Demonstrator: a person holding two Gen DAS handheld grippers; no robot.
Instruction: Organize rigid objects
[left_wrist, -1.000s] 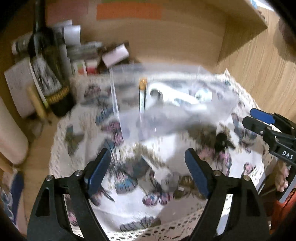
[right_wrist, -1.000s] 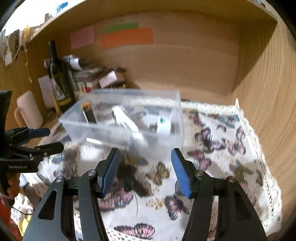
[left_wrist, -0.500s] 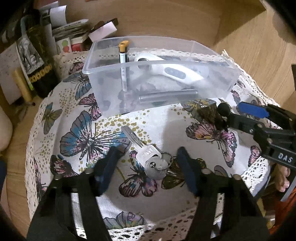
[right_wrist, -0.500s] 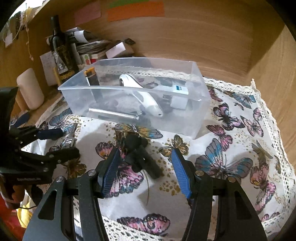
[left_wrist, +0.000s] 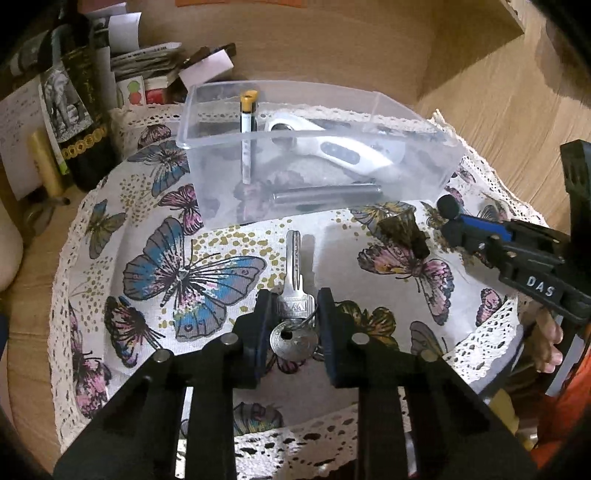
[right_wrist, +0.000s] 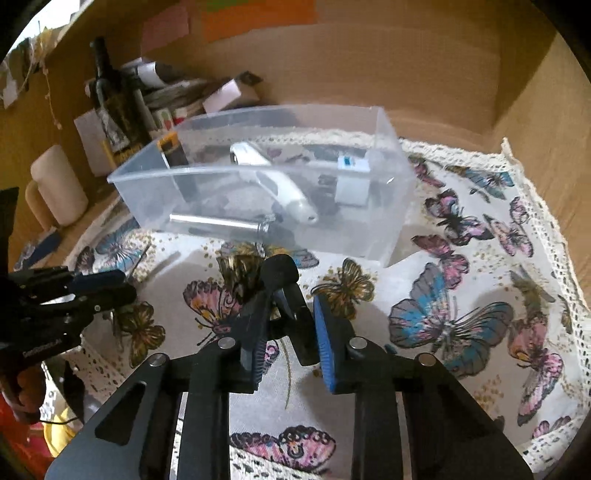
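The left gripper (left_wrist: 293, 325) has its blue pads pressed in on a bunch of keys (left_wrist: 294, 295) lying on the butterfly tablecloth (left_wrist: 192, 273), near the cloth's front edge; the long silver key's blade points straight at the clear plastic bin (left_wrist: 436, 162), and a round-headed key sits on the ring just behind it, between the pads. Over on the right, the right gripper (right_wrist: 288, 332) is closed around a black object with a round knob end (right_wrist: 279, 275), the knob sticking out past the fingertips, just short of the bin's near wall; what the object is, I cannot tell. The bin stands toward the back of the cloth and it is already carrying a load: a yellow-capped tube (left_wrist: 246, 122) propped upright against the left end, a white handheld device (left_wrist: 340, 149) lying diagonally through the middle, a metal cylinder (left_wrist: 327, 194) flat along the front wall, and, seen from the right wrist, a small white box with a blue mark (right_wrist: 352, 177) at the right end, with something dark beside it that is too murky to name. Behind the cloth's left corner stand a dark wine bottle (left_wrist: 79, 110) and a heap of papers and cards (left_wrist: 151, 66) against the wooden back wall.
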